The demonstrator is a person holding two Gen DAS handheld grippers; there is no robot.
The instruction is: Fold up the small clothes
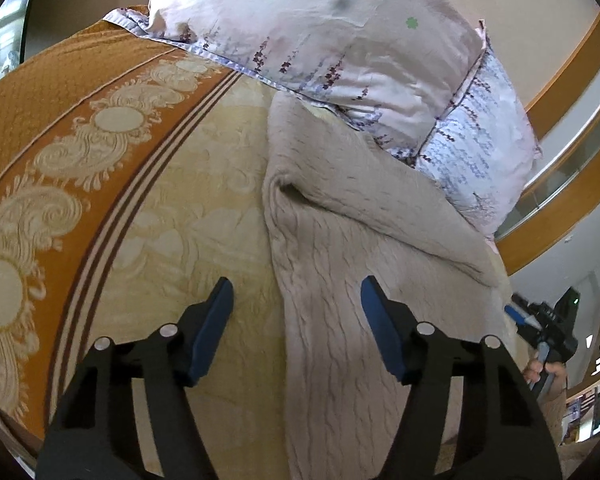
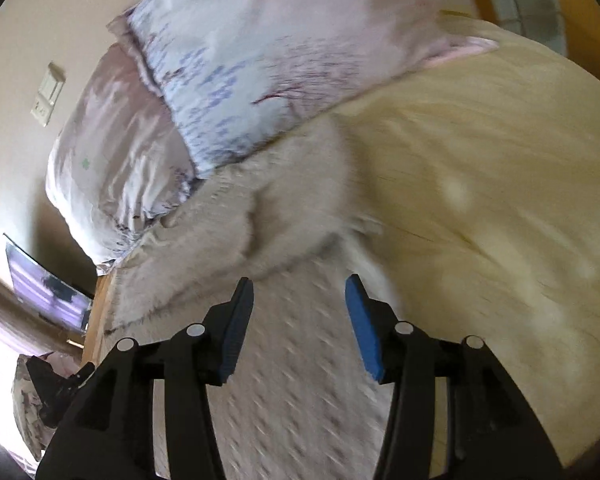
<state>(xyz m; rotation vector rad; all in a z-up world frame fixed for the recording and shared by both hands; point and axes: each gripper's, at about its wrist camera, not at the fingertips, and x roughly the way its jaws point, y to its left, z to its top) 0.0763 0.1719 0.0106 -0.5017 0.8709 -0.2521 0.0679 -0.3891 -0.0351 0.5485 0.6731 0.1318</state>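
A beige cable-knit garment (image 1: 340, 264) lies on the bed, partly folded over, with its far end against the pillows. My left gripper (image 1: 297, 294) is open and empty, its blue pads (image 1: 216, 328) straddling the garment's left edge just above it. In the right wrist view the same garment (image 2: 284, 320) is blurred by motion. My right gripper (image 2: 299, 290) is open and empty above the garment's knit panel. The right gripper also shows at the far right of the left wrist view (image 1: 540, 320).
The bed has a cream and orange patterned cover (image 1: 112, 184). Two floral pillows (image 1: 340, 40) lie at the head, touching the garment. A wooden bed frame (image 1: 572, 64) curves at the right. A wall switch (image 2: 48, 94) and a screen (image 2: 48, 292) are at the left.
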